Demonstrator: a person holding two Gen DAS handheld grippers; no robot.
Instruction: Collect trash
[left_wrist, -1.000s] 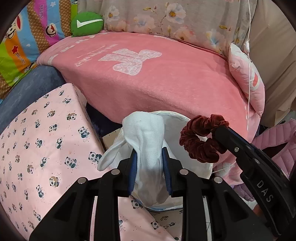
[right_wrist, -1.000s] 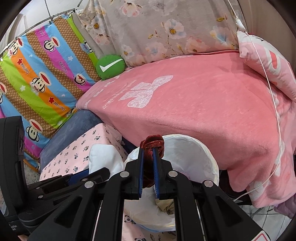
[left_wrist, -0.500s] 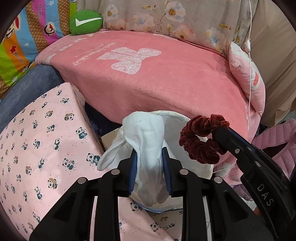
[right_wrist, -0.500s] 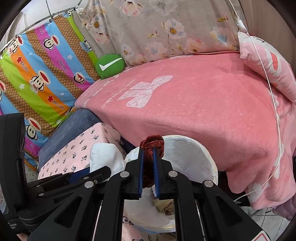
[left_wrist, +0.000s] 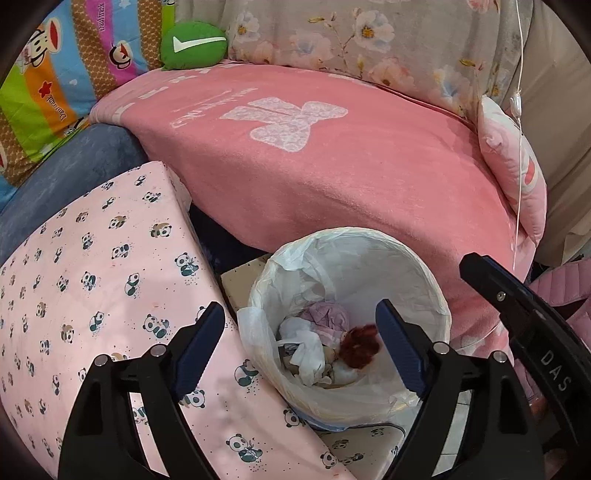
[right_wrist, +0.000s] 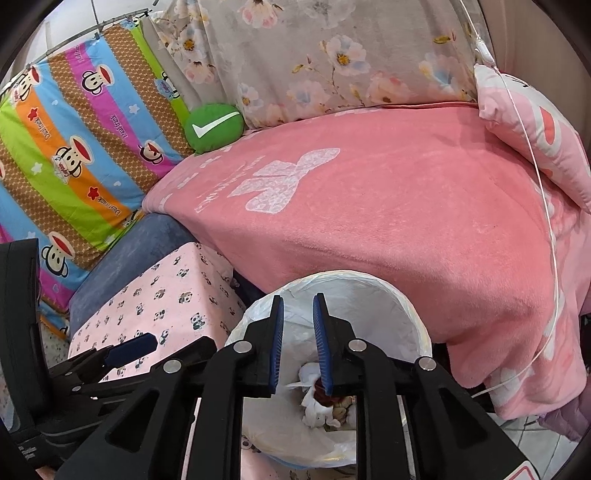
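Looking down the left gripper (left_wrist: 301, 345), we see its jaws spread wide over the mouth of the white-lined trash bin (left_wrist: 413, 258) at lower centre of the frame; they have just been opening, and nothing sits between them. In the bottom of the bin lie crumpled white tissues (left_wrist: 306, 350), a pale purple wad (left_wrist: 327, 314) and the dark red scrunchie (left_wrist: 360, 345), which rests against the tissues near the inner edge of the right finger.

From the right wrist view, the right gripper (right_wrist: 298, 345) hangs above the same bin (right_wrist: 406, 306) at lower centre. Its jaws have also just been opening and stand a little apart, released, with no thing pinched between the blue pads (right_wrist: 276, 347). Below them we make out the tissues (right_wrist: 314, 406) and a dark red patch that is probably the scrunchie (right_wrist: 320, 395), though the fingers hide most of it.

The bin stands just beside a panda-print pink box (left_wrist: 96, 280) at left and a pink blanket (left_wrist: 332, 166) draped across the upper middle. A green cushion (left_wrist: 194, 44) sits at the upper left.
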